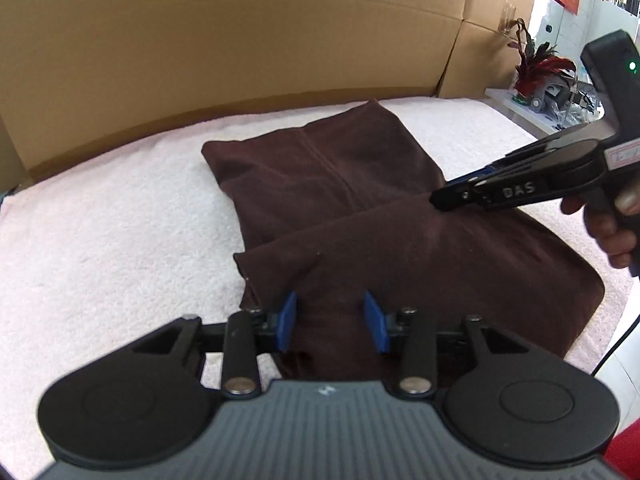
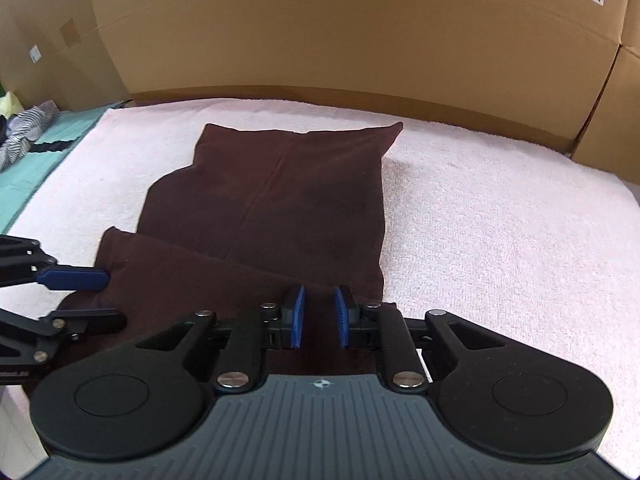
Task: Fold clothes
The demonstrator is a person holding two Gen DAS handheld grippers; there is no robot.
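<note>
1. On a white fluffy towel that covers the work surface lies a dark brown garment, far part flat, a seam running down its middle.
2. Near part of the garment is folded over on itself, so a second layer sits across the flat part, its edge running diagonally in the left wrist view.
3. Left gripper is down at the near edge of that folded layer. Blue pads are spread fairly wide with brown cloth showing between them, but I can't tell if any cloth is actually caught. Looks open to me.
4. Right gripper is over the near right part of the garment. Its blue pads have a narrow gap with brown fabric showing in it. From the left wrist view its tip touches the fold's upper edge and the fingers look almost together, so whether it's pinching the cloth, can't say.
5. A hand is wrapped around the right gripper's handle, green light on top.
6. Big cardboard boxes stand right behind the towel.
7. Off to the left there's a teal cloth with some striped clothing on it, well apart from the brown one.
8. Over on the right, a white shelf with red feathers.
</note>
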